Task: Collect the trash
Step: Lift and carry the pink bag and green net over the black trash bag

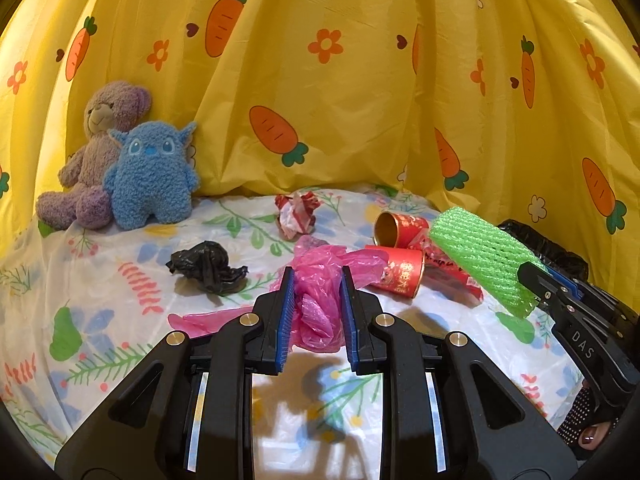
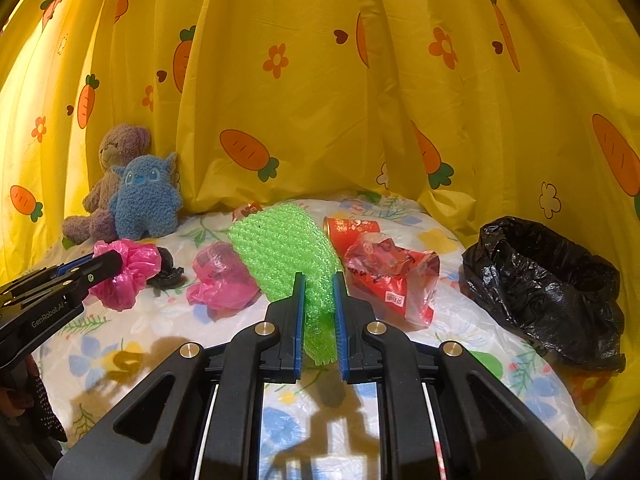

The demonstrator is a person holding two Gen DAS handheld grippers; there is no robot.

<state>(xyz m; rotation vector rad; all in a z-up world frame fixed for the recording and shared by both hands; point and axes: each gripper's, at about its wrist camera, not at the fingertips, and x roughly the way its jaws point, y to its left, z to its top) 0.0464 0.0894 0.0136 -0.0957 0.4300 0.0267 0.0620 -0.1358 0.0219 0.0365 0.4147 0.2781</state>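
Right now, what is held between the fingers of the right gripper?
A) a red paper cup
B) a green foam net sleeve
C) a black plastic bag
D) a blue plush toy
B: the right gripper is shut on the green foam net sleeve, while the left gripper holds a pink plastic bag.

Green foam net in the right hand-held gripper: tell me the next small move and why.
Probably carry the green foam net right, over the open black trash bag, then let go. The right hand-held gripper is clamped on the net's lower end and holds it off the table, and the bag's mouth gapes upward beside it.
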